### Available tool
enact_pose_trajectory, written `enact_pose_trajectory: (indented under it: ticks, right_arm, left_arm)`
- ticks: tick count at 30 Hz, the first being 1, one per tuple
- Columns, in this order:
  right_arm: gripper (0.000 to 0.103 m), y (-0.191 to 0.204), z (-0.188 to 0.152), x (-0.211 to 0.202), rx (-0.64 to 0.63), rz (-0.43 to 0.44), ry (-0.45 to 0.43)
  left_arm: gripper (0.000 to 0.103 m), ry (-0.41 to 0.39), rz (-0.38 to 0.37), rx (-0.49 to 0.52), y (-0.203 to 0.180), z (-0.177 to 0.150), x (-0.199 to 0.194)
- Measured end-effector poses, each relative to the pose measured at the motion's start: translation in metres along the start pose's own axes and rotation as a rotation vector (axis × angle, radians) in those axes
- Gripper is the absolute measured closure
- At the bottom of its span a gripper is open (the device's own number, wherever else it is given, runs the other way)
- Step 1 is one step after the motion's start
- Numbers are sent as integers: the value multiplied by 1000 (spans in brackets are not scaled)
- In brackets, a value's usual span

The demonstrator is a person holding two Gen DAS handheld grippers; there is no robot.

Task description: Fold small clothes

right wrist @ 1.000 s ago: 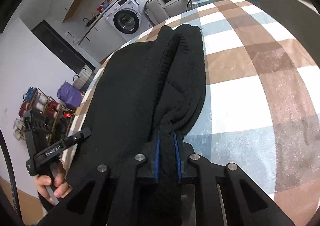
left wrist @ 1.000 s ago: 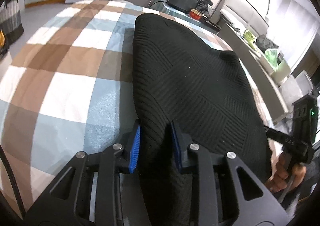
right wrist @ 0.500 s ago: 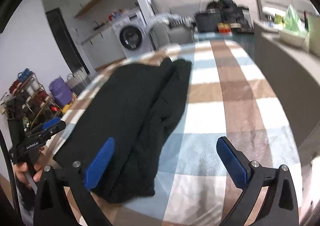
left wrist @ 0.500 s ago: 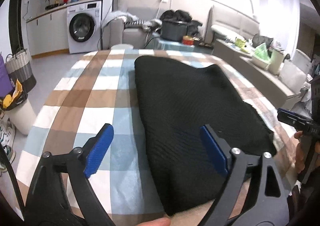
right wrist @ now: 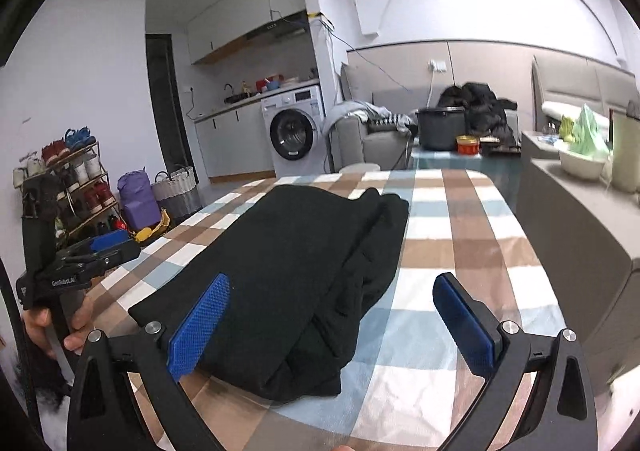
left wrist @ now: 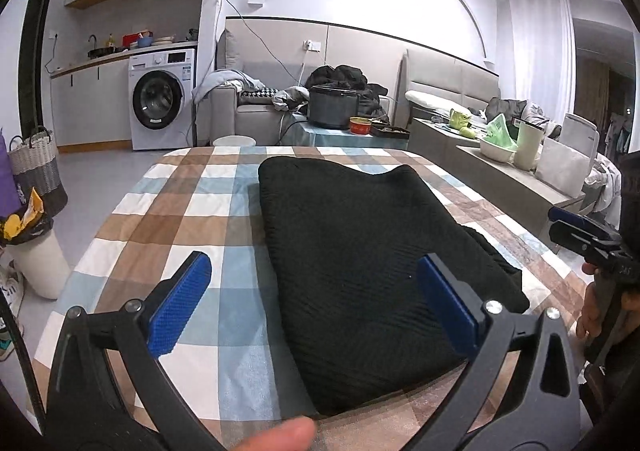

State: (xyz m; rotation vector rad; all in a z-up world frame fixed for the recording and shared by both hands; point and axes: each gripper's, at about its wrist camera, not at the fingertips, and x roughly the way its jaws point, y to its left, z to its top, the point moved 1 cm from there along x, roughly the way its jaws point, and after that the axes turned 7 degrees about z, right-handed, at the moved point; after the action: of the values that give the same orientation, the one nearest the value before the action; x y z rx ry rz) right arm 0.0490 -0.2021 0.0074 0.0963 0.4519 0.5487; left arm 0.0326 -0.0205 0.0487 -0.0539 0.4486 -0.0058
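Left wrist view: the left gripper (left wrist: 312, 299) is still opening, its jaws spread wide with nothing between the pads. The black sweater (left wrist: 360, 251) lies folded on the checked tablecloth (left wrist: 172, 211), its near end at 6 o'clock. Next step, as judged: take the near hem with both grippers at matching points, lift level, and fold toward 12 o'clock.

Right wrist view: the right gripper (right wrist: 332, 323) stands fully open and empty. The sweater (right wrist: 304, 267) fills the 9 to 12 o'clock area, layered edges bunched along its right side; smooth these first.
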Motion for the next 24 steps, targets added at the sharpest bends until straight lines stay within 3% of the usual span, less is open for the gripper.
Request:
enact_pose_trajectory:
  ticks: [8,24]
  right_arm:
    - [0,4,3,-6,-55,-22,-73]
    - [0,-7,3,-4,-10,22,-63]
  left_arm:
    - [1,-34,4,10,-1,-6,-1]
    - [1,-18,-15,5,2,-6,5]
